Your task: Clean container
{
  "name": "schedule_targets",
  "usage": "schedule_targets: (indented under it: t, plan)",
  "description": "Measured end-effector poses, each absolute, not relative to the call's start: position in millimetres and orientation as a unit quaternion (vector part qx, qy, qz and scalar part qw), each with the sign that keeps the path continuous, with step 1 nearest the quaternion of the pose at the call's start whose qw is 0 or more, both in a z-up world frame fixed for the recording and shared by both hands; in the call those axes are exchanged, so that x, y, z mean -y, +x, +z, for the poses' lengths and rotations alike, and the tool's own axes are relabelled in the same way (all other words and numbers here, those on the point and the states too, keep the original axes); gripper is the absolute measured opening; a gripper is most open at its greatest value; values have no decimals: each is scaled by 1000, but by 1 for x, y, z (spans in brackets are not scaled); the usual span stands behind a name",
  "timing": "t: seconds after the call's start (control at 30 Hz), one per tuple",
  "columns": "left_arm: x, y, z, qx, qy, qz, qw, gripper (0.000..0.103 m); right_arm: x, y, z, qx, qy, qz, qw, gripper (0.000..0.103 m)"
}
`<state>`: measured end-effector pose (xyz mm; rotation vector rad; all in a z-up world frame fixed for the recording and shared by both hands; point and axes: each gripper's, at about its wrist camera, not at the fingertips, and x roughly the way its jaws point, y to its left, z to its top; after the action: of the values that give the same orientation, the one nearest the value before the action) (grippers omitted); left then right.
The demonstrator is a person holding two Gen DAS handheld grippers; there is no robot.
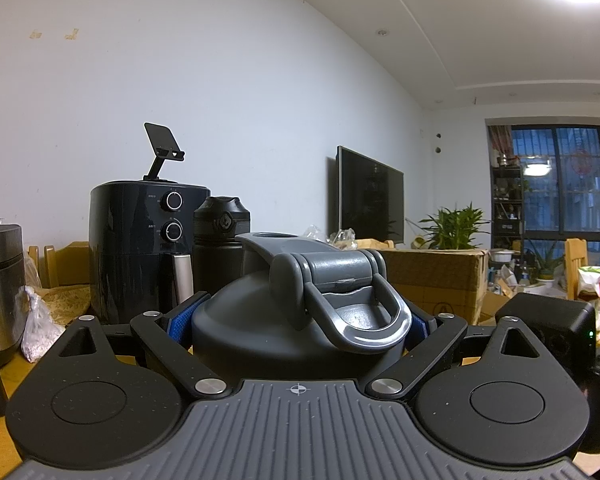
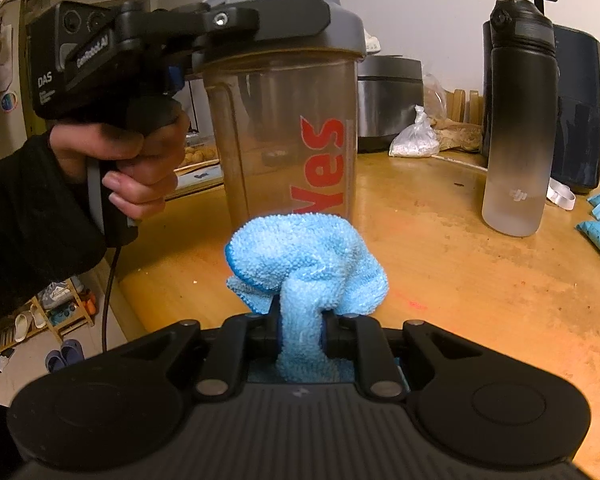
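Nearest, my right gripper [image 2: 300,334] is clamped on a blue cloth [image 2: 306,256], which hides its fingertips. Beyond it, the shaker [image 2: 284,136] stands on the table [image 2: 440,272], red "yes" lettering sideways on its wall. My left gripper [image 1: 300,320] is clamped around the lid [image 1: 296,320], pads mostly hidden. Its housing reads "DAS"; smaller print is illegible.

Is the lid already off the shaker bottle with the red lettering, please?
No, the grey lid sits on the shaker bottle, and the left tongs clamp around it.
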<state>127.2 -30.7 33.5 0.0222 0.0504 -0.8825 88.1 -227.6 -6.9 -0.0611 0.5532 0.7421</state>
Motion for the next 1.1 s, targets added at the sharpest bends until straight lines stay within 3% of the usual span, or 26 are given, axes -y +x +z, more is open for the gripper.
schedule_targets:
  t: [1.1]
  plan:
    - [30, 128, 32, -28, 10, -426, 904, 95, 253, 57, 40, -69, 49, 358, 930, 10]
